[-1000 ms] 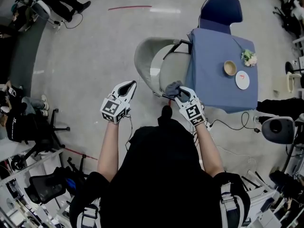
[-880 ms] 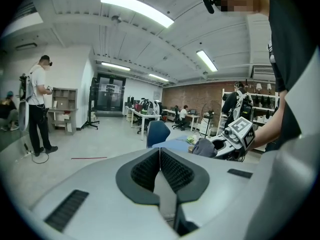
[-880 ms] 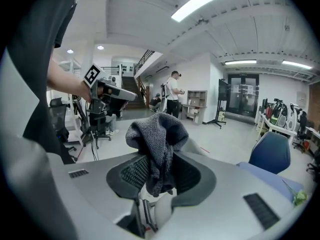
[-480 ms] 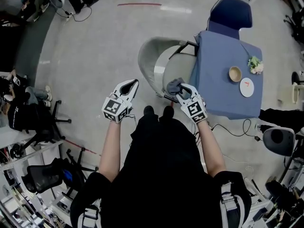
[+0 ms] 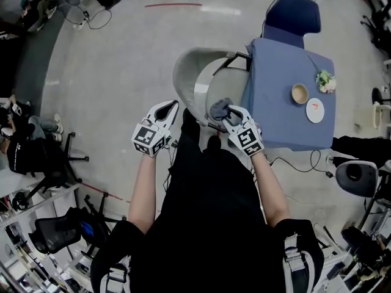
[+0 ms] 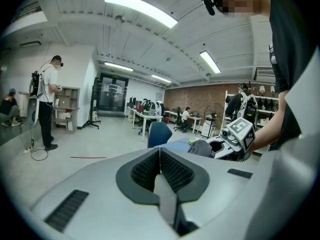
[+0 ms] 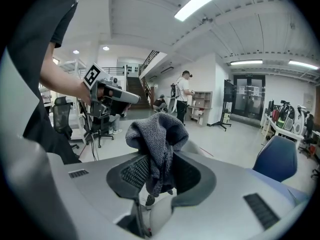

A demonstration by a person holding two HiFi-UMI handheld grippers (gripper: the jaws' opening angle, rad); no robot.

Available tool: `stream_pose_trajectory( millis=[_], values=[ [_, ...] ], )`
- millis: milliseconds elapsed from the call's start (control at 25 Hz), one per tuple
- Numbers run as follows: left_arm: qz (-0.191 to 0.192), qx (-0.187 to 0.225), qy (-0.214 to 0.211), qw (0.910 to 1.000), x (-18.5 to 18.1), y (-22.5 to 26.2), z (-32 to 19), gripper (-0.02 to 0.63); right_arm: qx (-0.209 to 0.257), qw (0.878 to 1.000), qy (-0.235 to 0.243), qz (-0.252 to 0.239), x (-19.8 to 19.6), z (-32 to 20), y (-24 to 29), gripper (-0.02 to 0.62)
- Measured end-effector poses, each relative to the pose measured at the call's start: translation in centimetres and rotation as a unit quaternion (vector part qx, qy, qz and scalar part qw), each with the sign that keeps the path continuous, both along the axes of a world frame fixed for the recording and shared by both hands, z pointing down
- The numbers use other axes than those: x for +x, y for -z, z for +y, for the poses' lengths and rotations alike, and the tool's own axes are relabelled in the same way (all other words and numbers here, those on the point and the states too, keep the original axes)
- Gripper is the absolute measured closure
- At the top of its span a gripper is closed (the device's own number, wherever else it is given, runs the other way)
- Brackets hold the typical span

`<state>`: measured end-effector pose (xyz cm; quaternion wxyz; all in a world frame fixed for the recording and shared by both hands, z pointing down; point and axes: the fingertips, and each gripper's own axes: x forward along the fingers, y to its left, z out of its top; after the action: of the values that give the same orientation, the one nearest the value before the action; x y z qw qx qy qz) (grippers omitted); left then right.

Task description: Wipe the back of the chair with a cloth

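Observation:
A pale grey-green shell chair (image 5: 194,78) stands pushed up to a blue-clothed table, its curved back towards me. My right gripper (image 5: 227,116) is shut on a dark grey cloth (image 5: 220,110), which hangs bunched just over the near rim of the chair back. The right gripper view shows the cloth (image 7: 157,139) pinched between the ribbed pads and flopping over them. To the left of the chair back, my left gripper (image 5: 170,108) hovers shut and holds nothing; in the left gripper view its jaws meet (image 6: 160,156).
The blue table (image 5: 275,108) carries a bowl (image 5: 299,93), a plate (image 5: 314,110) and a small bunch of flowers (image 5: 324,81). A blue chair (image 5: 292,17) stands behind it. Black office chairs (image 5: 52,157) and cables lie at the left; other people (image 6: 47,101) stand far off.
Both grippers have edged slightly towards the chair back, and the cloth now sits over its near rim. The grip on the cloth is unchanged.

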<state>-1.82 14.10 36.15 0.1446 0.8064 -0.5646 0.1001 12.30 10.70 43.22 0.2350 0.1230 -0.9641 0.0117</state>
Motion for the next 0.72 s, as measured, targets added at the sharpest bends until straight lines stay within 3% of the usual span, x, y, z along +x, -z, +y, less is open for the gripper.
stream_pose_trajectory(
  millis=[480,720],
  values=[
    [0.012,-0.014,0.004,0.9998,-6.6,-1.9,-3.3,0.581,-0.021,1.0,0.011,0.021,-6.0,-2.1,-2.4,0.456],
    [0.01,-0.028,-0.011,0.9995,-10.6,-3.9,-7.4,0.581,-0.041,0.999,0.008,0.032,-10.0,-4.3,-4.4,0.456]
  ],
)
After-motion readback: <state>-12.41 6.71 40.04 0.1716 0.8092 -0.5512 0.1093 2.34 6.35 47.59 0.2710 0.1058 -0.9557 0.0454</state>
